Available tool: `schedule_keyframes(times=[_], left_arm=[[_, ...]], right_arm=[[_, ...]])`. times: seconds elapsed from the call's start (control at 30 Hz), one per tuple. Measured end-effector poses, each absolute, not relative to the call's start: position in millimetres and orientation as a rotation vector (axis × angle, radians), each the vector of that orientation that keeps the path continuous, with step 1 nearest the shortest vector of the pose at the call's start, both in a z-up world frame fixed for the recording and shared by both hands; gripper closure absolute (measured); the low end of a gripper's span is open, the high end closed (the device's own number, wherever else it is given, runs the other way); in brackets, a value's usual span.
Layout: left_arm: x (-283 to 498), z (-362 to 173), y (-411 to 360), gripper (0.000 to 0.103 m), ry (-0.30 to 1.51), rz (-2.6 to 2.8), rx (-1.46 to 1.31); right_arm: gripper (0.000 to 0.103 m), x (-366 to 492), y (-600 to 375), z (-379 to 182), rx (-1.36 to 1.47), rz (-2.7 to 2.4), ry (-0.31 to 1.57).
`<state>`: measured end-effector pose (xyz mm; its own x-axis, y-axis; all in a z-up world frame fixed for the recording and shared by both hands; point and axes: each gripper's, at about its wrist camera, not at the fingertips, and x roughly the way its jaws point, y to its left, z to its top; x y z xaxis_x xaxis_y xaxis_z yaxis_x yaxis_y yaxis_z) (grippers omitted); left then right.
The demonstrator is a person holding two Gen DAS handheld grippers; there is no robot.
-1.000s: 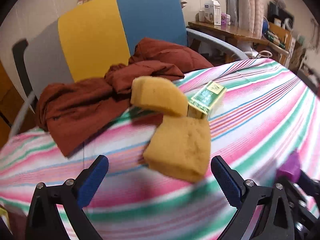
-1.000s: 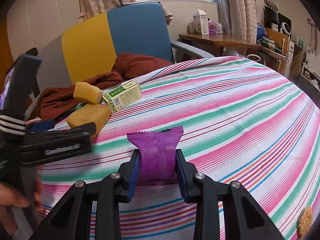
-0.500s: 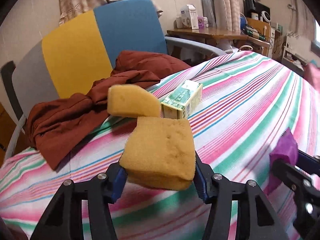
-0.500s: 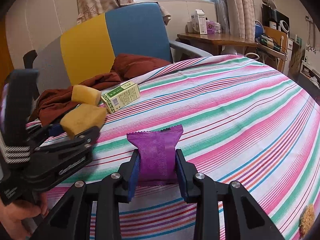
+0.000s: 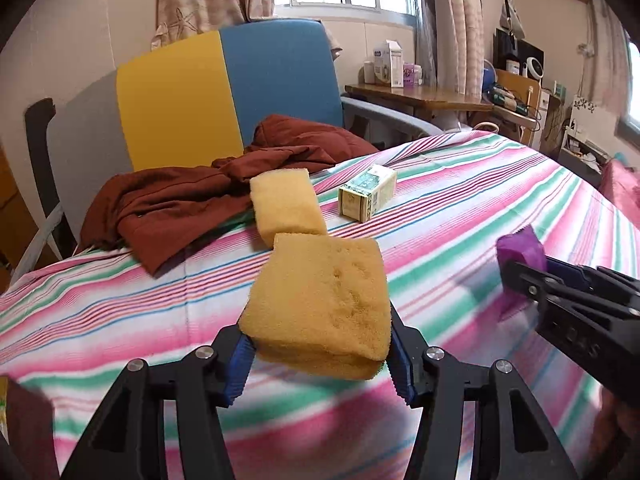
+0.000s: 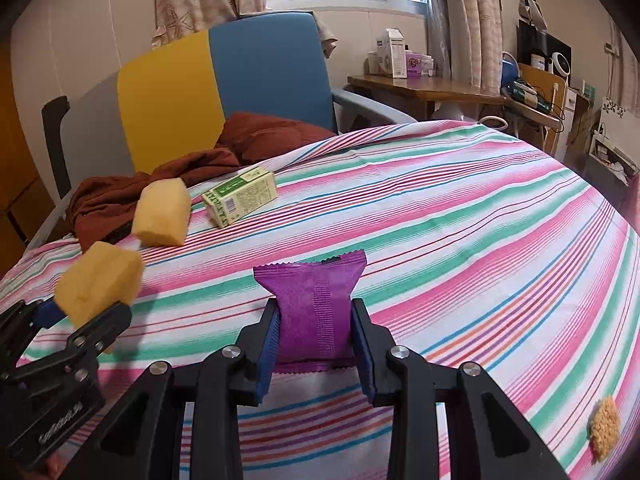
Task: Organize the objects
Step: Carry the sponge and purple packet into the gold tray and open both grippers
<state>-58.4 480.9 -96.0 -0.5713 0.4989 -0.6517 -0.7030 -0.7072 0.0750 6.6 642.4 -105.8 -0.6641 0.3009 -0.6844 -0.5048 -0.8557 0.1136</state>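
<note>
My left gripper (image 5: 320, 360) is shut on a yellow sponge (image 5: 324, 304) and holds it above the striped tablecloth (image 5: 460, 208); the sponge also shows in the right wrist view (image 6: 98, 282). A second yellow sponge (image 5: 284, 204) lies on the cloth beyond it, next to a green carton (image 5: 368, 192). My right gripper (image 6: 316, 338) is shut on a purple snack packet (image 6: 314, 308), held upright over the cloth; the packet shows at the right of the left wrist view (image 5: 520, 252).
A rust-brown cloth (image 5: 180, 200) lies bunched at the table's far left edge against a yellow, blue and grey chair (image 5: 224, 88). A small yellow scrubber (image 6: 604, 428) lies at the near right. A wooden desk (image 6: 424, 88) with boxes stands behind.
My left gripper closed on the near sponge, lifted it and drew it back from the other sponge. My right gripper kept hold of the purple packet, nearly still.
</note>
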Motion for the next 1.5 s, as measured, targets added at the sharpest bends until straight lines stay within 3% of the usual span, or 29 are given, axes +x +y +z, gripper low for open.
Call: schedule_keyframes(times=[0.53, 0.93, 1.5], left_arm=[[-16, -84, 406, 0.045, 0.312, 2.342, -0.776], [14, -52, 339, 0.046, 0.178, 2.340, -0.815], [28, -21, 181, 0.046, 0.002, 2.486, -0.863]], right_arm=[[0.069, 29, 587, -97, -0.969, 2.521, 0.293], [0.070, 49, 537, -71, -1.041, 2.634, 0.318], [0.070, 46, 386, -35, -1.173, 2.957, 0.352]])
